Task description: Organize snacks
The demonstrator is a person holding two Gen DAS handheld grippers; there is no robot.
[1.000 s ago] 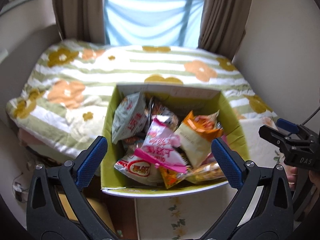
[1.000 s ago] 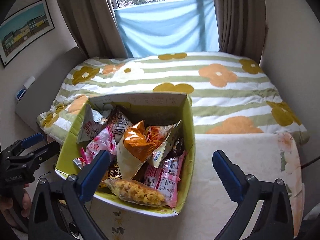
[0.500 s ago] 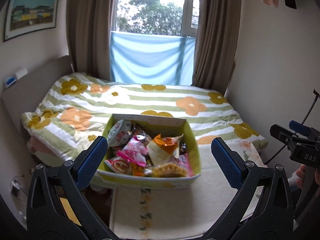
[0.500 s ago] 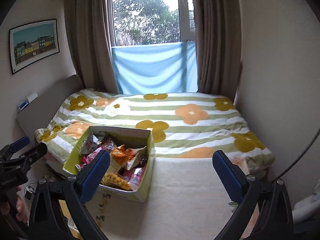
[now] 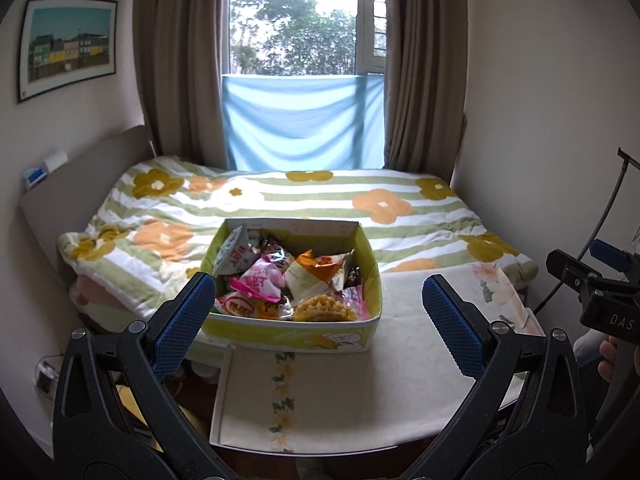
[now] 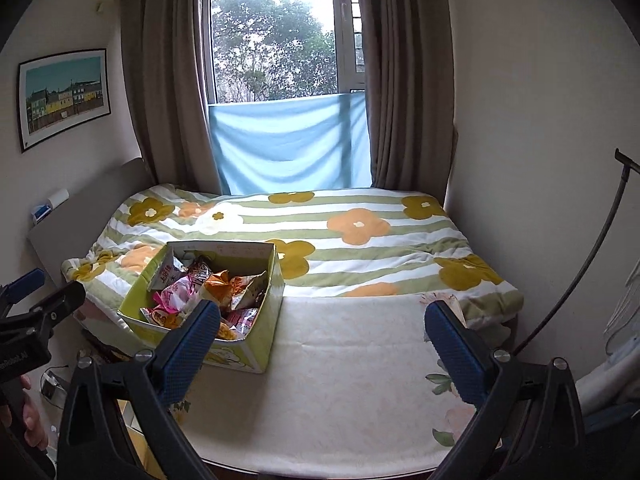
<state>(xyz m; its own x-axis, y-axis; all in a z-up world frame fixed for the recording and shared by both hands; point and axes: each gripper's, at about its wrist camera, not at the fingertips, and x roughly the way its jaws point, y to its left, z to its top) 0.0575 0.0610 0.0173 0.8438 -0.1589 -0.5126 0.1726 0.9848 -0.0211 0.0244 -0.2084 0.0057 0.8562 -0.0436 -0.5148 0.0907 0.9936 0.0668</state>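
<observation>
**Snack box on the counter, both tongs spread wide and empty**

Green cardboard box (image 5: 294, 334) standing on the cream, flower-printed counter (image 5: 332, 408), at its far left part, back wall toward the bed (image 5: 304, 200). Heaped full with snack packets: a pink packet (image 5: 256, 282) near the middle, a white-and-orange bag (image 5: 314, 276) to its right, a white pouch (image 5: 234, 256) leaning in the far left corner, a red-and-white packet (image 5: 238, 306) and a clear bag of yellow crisps (image 5: 324, 310) against the near wall. Same box (image 6: 256, 344) seen from the right wrist view at the left, its near corner partly hidden behind a blue pad.

Left tongs (image 5: 318, 312) held above the near edge of the counter, well short of the box, jaws spread wide, nothing between the blue pads (image 5: 182, 320). Right tongs (image 6: 320, 344) likewise wide apart and empty, aimed over bare counter (image 6: 340, 380) to the right of the box. Right tongs also visible at the right edge of the left wrist view (image 5: 596, 292); left tongs at the left edge of the right wrist view (image 6: 36, 304).

Beyond: bed under a green-striped cover with orange and mustard flowers, brown curtains (image 5: 180, 60), blue cloth (image 5: 302, 124) hung across the lower window, framed picture (image 5: 66, 46) on the left wall.
</observation>
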